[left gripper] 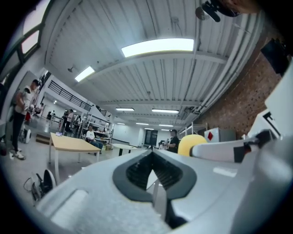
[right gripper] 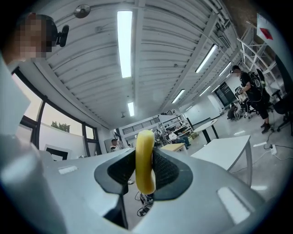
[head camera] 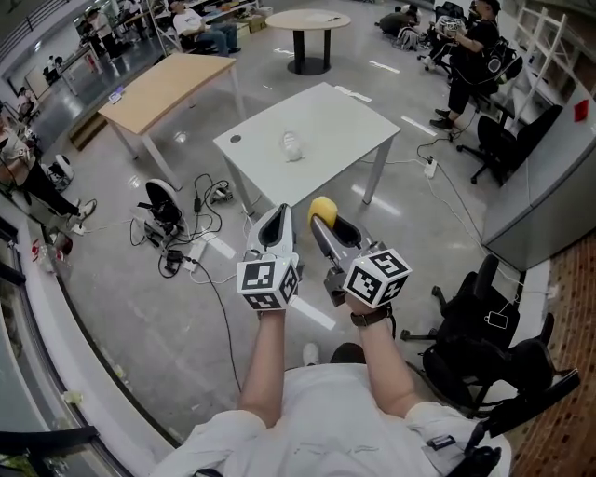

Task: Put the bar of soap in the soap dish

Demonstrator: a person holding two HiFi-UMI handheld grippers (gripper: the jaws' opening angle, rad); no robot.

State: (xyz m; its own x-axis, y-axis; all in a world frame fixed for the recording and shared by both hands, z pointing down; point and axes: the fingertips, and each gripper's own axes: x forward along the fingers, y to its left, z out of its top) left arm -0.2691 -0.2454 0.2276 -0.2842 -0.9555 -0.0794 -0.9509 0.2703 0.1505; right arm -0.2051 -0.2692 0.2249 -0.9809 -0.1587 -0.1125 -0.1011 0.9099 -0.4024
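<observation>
The right gripper (head camera: 321, 220) has its fingers closed on the yellow soap (head camera: 322, 209), which stands on edge between the pads in the right gripper view. The left gripper (head camera: 277, 212) is just beside it, its fingers brought together at the tips with nothing between them. Both are held out level over the glossy grey floor (head camera: 121, 317), short of the white desk (head camera: 345, 121).

A small pale dish (head camera: 292, 145) sits alone near the middle of the desk, well apart from the soap. To the desk's left, cables (head camera: 186, 250) lie tangled on the floor. Further off stand a wooden table (head camera: 168, 84) and a round table (head camera: 307, 19). Black chairs (head camera: 484, 326) stand at the right by a brick wall (head camera: 570, 307). People sit and stand along the far edges of the room.
</observation>
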